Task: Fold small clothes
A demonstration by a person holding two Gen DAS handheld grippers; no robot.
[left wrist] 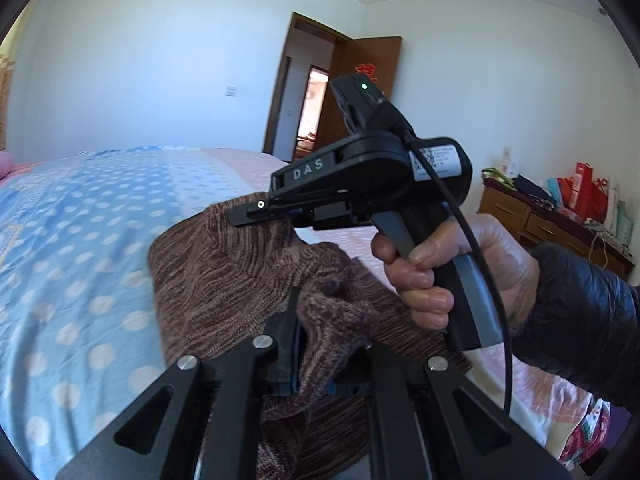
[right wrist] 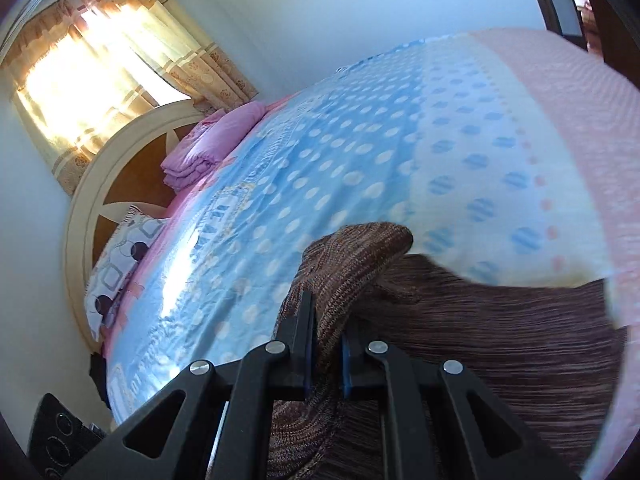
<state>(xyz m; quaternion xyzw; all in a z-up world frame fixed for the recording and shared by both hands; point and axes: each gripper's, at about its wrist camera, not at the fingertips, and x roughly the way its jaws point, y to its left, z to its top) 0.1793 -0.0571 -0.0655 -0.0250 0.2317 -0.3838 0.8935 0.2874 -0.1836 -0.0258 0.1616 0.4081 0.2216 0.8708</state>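
A brown knitted garment (left wrist: 224, 280) is held up over the bed. My left gripper (left wrist: 324, 340) is shut on a bunched edge of it. In the left wrist view my right gripper (left wrist: 256, 216) is held in a hand, its fingers clamped on the garment's upper edge. In the right wrist view the right gripper (right wrist: 326, 344) is shut on a fold of the same brown garment (right wrist: 480, 340), which hangs down and spreads to the right over the bed.
The bed has a blue and white dotted cover (left wrist: 80, 240) with a pink border (right wrist: 580, 92). Folded pink bedding (right wrist: 212, 140) and a patterned pillow (right wrist: 120, 256) lie by the headboard. A wooden dresser (left wrist: 552, 224) with bags stands at the right. An open door (left wrist: 320, 96) is behind.
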